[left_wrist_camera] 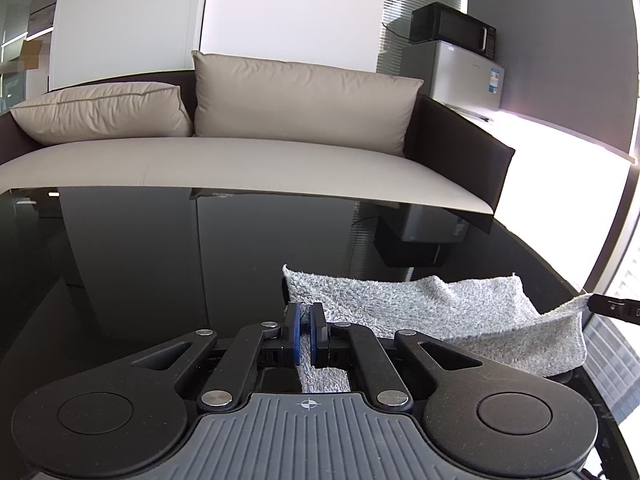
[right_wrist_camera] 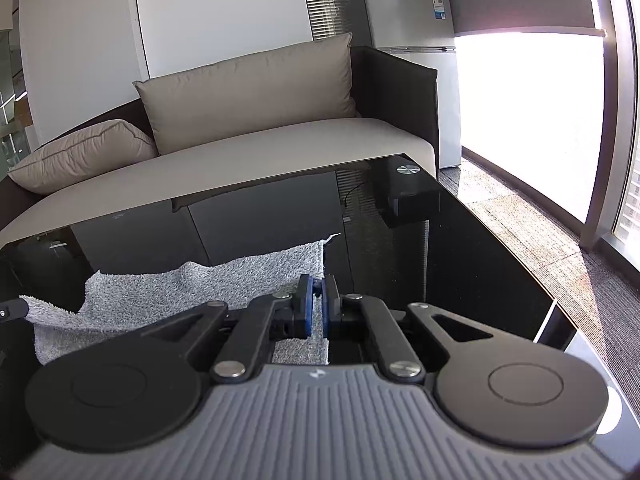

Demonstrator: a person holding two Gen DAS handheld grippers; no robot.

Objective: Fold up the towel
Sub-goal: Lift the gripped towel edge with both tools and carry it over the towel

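Note:
A grey terry towel [left_wrist_camera: 420,308] lies on the black glass table [left_wrist_camera: 160,264], its near edge lifted and sagging between the two grippers. My left gripper [left_wrist_camera: 306,314] is shut on the towel's near left corner, with cloth running back between its blue pads. My right gripper [right_wrist_camera: 319,292] is shut on the towel's near right corner [right_wrist_camera: 316,336]. The towel [right_wrist_camera: 208,288] spreads left in the right wrist view. The right gripper's tip [left_wrist_camera: 612,307] shows at the far right of the left wrist view, holding the raised edge. The left gripper's tip [right_wrist_camera: 12,310] shows at the left edge of the right wrist view.
A beige sofa [left_wrist_camera: 240,160] with two cushions stands just beyond the table's far edge. A small fridge [right_wrist_camera: 404,20] with a microwave [left_wrist_camera: 452,26] on top stands at the back right. The table's right edge [right_wrist_camera: 500,240] drops to carpet by a bright window.

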